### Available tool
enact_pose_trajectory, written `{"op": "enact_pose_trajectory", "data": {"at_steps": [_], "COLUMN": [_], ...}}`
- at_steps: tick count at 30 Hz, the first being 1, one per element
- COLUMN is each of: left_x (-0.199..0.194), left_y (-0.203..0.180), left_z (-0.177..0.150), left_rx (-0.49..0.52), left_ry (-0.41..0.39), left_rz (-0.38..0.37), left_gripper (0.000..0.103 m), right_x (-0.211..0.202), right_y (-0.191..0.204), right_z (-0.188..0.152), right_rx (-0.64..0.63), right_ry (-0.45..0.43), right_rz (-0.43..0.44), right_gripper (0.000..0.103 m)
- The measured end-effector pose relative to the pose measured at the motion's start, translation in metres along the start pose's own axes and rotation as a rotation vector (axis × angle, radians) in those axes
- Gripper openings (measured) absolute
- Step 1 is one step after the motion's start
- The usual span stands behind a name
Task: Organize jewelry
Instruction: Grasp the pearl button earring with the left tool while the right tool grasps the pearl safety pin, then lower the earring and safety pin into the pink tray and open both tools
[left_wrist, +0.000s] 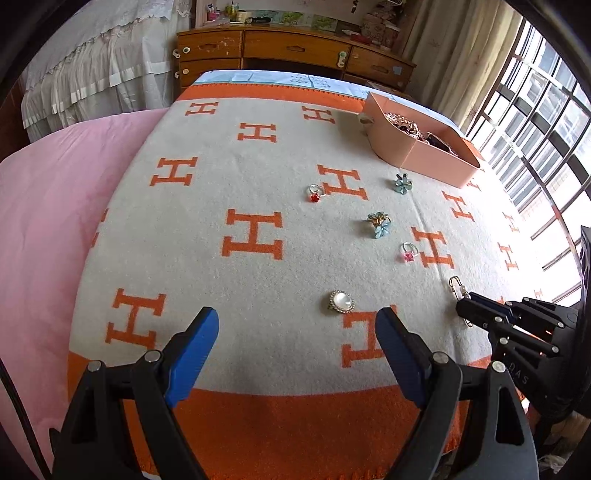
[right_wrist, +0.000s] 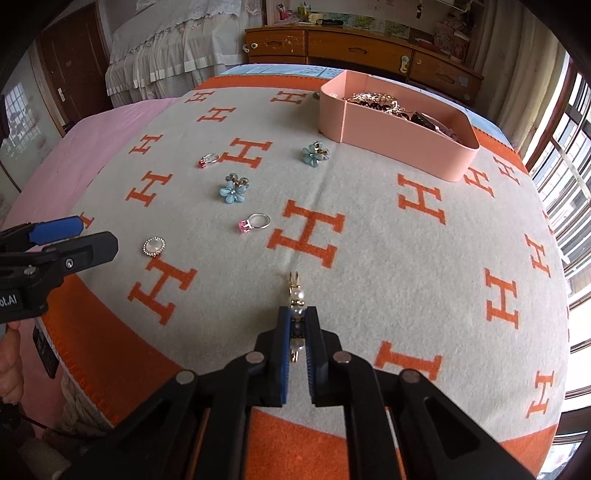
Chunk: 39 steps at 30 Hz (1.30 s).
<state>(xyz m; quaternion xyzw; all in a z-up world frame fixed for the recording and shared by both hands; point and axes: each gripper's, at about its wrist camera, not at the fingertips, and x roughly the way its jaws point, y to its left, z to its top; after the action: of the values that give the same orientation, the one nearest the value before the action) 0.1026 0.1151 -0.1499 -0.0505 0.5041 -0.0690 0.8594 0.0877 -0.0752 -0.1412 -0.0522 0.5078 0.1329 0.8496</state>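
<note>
On a grey blanket (right_wrist: 369, 258) patterned with orange H letters, the right gripper (right_wrist: 298, 314) is clenched on a gold clasp set with white pearls (right_wrist: 296, 295), lying near the blanket's front edge. The left gripper (left_wrist: 297, 321) hangs with its blue-padded fingers spread wide and empty, just before a round white brooch rimmed with small stones (left_wrist: 341, 301). Farther back sits a pink oblong box (right_wrist: 388, 125) holding tangled jewelry.

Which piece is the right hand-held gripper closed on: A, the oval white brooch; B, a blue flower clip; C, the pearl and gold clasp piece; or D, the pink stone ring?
C: the right hand-held gripper has its blue pads shut on the pearl and gold clasp piece, while the other pieces lie apart on the blanket.
</note>
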Motion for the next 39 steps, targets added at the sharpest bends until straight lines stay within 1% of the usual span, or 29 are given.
{"op": "enact_pose_trajectory", "data": {"at_steps": [3,5,7,9,10,11,12,13,15,16,19,21,23,26,29,32,35,39], "left_x": [0.008,0.014,0.017,0.020,0.022,0.024,0.027,0.028,0.029,0.029,0.030,0.030,0.029,0.029,0.027,0.020,-0.001,-0.043], "left_y": [-0.005,-0.009,-0.015,-0.022,-0.024,-0.026,-0.028,-0.030,-0.034,-0.035,-0.040,-0.045,-0.050,-0.056,-0.053,-0.051,-0.051,-0.062], "left_z": [-0.002,-0.003,-0.003,-0.002,-0.002,-0.001,-0.001,-0.001,0.000,0.000,0.001,0.000,-0.002,-0.003,-0.002,0.008,0.031,0.078], "left_rx": [0.025,0.049,0.084,0.127,0.143,0.155,0.165,0.173,0.182,0.184,0.192,0.208,0.227,0.241,0.213,0.181,0.158,0.186], "left_ry": [0.017,0.024,0.013,0.008,0.009,0.013,0.022,0.018,0.013,0.010,0.008,0.010,0.010,0.003,0.016,0.018,-0.007,-0.097], "left_rz": [-0.035,-0.037,-0.021,-0.004,0.006,0.013,0.017,0.032,0.051,0.059,0.067,0.066,0.073,0.105,0.099,0.090,0.066,0.056], "left_gripper": [0.085,0.085,0.077,0.065,0.062,0.055,0.051,0.051,0.047,0.046,0.039,0.025,0.017,0.016,0.016,0.016,0.016,0.016], "right_x": [-0.003,-0.005,-0.008,-0.010,-0.011,-0.011,-0.010,-0.010,-0.010,-0.010,-0.009,-0.008,-0.007,-0.006,-0.008,-0.014,-0.028,-0.063], "right_y": [-0.015,-0.022,-0.028,-0.033,-0.035,-0.036,-0.038,-0.039,-0.041,-0.042,-0.047,-0.050,-0.053,-0.057,-0.059,-0.063,-0.069,-0.083], "right_z": [-0.004,-0.006,-0.008,-0.009,-0.011,-0.011,-0.011,-0.011,-0.012,-0.013,-0.014,-0.015,-0.016,-0.017,-0.018,-0.014,-0.002,0.035], "right_rx": [0.063,0.093,0.114,0.126,0.130,0.132,0.134,0.136,0.137,0.139,0.150,0.156,0.165,0.178,0.187,0.190,0.200,0.195], "right_ry": [-0.020,-0.036,-0.057,-0.075,-0.082,-0.085,-0.087,-0.091,-0.099,-0.101,-0.109,-0.112,-0.113,-0.120,-0.133,-0.150,-0.176,-0.238], "right_rz": [0.043,0.055,0.073,0.084,0.088,0.092,0.099,0.106,0.115,0.119,0.135,0.142,0.146,0.156,0.164,0.170,0.202,0.250], "right_gripper": [0.007,0.007,0.007,0.007,0.007,0.007,0.007,0.007,0.007,0.007,0.007,0.007,0.007,0.007,0.007,0.007,0.007,0.007]}}
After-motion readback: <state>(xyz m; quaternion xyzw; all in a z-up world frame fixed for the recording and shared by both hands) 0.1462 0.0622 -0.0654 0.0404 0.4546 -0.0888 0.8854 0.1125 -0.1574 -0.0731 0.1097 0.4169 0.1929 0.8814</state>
